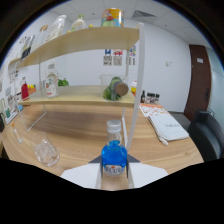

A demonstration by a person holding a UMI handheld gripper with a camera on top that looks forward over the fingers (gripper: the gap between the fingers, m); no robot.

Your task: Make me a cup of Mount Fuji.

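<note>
Wooden table [75, 131], shelf rack [80, 40], blue bottle [114, 156] between tool [114, 167] fingers

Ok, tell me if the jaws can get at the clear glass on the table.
Probably not yet: the gripper appears shut on the blue bottle. The clear glass stands unobstructed on the table beside it.
</note>
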